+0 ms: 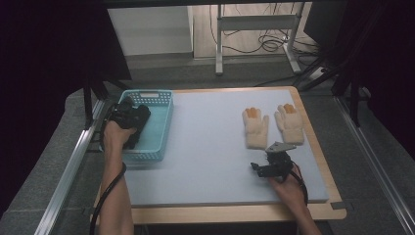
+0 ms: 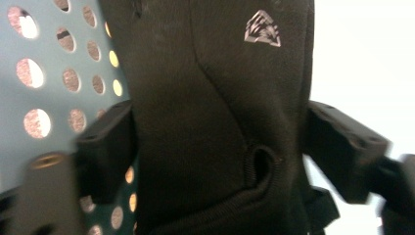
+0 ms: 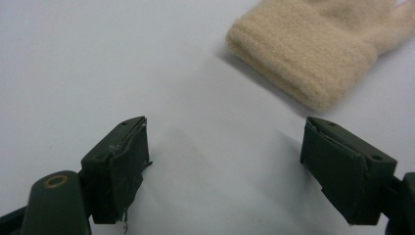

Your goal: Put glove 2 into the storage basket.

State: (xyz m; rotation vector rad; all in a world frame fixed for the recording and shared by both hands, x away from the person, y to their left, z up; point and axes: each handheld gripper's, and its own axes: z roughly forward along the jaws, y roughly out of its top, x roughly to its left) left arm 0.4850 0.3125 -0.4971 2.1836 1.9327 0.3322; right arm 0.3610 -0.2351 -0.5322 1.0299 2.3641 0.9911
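A black glove (image 2: 220,122) with a small silver logo lies between the jaws of my left gripper (image 2: 220,147); the jaws stand wide on either side of it and do not pinch it. In the high view my left gripper (image 1: 129,115) is down in the blue perforated basket (image 1: 161,105) with the black glove (image 1: 143,115). Two beige knitted gloves (image 1: 256,128) (image 1: 289,123) lie flat side by side on the pale mat (image 1: 205,147). My right gripper (image 1: 264,164) hovers just below them, open and holding nothing. The cuff of one beige glove (image 3: 308,54) lies ahead of my right gripper (image 3: 225,161).
The basket floor (image 2: 49,88) is full of round holes. The mat sits on a wooden table (image 1: 244,213) with metal rails along both sides. A white desk frame (image 1: 254,29) and cables stand on the floor beyond the far edge.
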